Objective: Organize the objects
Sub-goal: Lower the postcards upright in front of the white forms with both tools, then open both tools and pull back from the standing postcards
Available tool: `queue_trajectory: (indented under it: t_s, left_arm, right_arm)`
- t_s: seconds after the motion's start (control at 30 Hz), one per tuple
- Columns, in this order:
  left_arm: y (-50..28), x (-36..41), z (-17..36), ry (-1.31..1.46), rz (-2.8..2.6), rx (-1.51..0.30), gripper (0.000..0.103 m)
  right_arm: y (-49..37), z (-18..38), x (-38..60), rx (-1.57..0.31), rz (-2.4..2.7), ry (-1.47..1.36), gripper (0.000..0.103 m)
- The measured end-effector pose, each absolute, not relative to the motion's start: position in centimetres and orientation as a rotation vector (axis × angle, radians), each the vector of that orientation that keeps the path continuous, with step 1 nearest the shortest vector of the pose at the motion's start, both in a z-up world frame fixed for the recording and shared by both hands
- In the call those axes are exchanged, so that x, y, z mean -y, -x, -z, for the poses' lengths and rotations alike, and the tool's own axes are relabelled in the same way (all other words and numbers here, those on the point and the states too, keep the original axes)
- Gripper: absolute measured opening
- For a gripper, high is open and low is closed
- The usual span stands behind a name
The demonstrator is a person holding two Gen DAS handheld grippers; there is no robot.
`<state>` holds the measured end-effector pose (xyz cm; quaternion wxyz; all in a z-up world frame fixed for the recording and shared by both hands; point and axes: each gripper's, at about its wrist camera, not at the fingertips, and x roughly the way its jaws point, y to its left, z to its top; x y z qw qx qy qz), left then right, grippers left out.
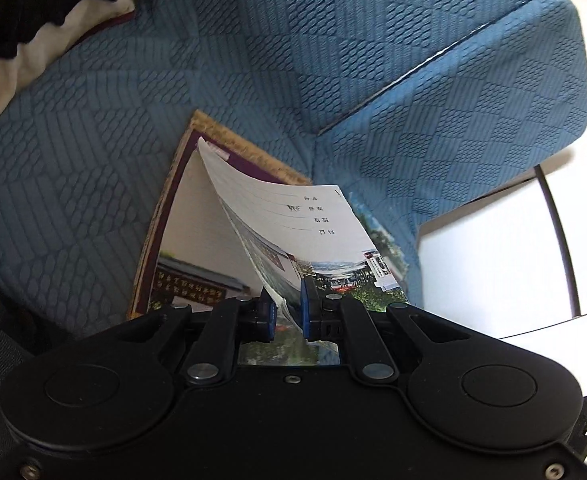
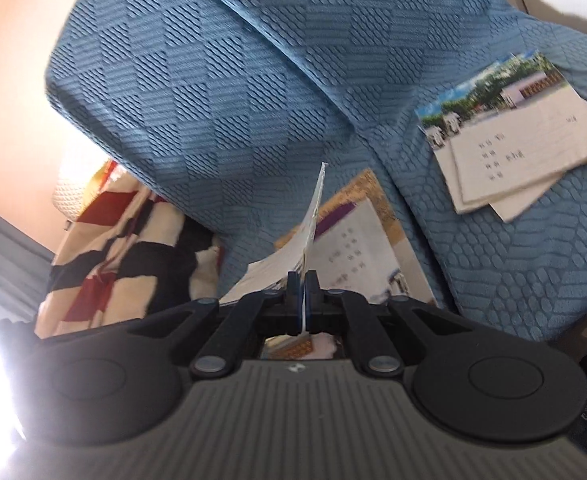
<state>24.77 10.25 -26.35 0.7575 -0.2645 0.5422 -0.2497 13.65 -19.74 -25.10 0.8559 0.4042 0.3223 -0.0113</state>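
Two grippers, both clamped: my L gripper (image 1: 289,306) & R gripper (image 2: 303,294) each pinch a thin exercise book (image 1: 293,216) over the book stack (image 1: 181,240) on the blue sofa (image 1: 173,80); more booklets (image 2: 513,144) lie farther along the seat.

Setting before me: a sofa (image 1: 253,60) in blue quilted cover, its armrest (image 1: 473,100) alongside white floor (image 1: 493,260). A striped red, black and cream blanket (image 2: 133,248) lies at one end. Peach wall (image 2: 13,60); strong daylight at the lower left.
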Motion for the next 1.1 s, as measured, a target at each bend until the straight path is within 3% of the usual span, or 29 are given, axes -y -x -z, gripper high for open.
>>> queue_trajectory:
  t_s: [0.47, 0.6, 0.63, 0.73, 1.1]
  left_arm:
    - [-23.8, -10.4, 27.7, 0.511, 0.489, -1.234, 0.011]
    - [-23.1, -11.0, 27.4, 0.480, 0.467, -1.245, 0.022]
    - [-22.9, -11.3, 27.4, 0.473, 0.459, -1.242, 0.030]
    - [-22.4, -12.2, 27.0, 0.458, 0.443, -1.228, 0.036]
    - [-22.8, -10.3, 28.0, 0.339, 0.407, -1.174, 0.039]
  right_arm:
    - [-13.2, 27.6, 19.4, -0.814, 0.039, -0.869, 0.011]
    - [-12.4, 27.5, 19.9, -0.859, 0.053, -0.856, 0.022]
    - [-12.0, 27.5, 20.1, -0.864, 0.058, -0.852, 0.029]
    - [-10.8, 27.3, 20.9, -0.860, 0.074, -0.841, 0.044]
    - [-13.8, 27.8, 20.4, -0.847, 0.079, -0.561, 0.043]
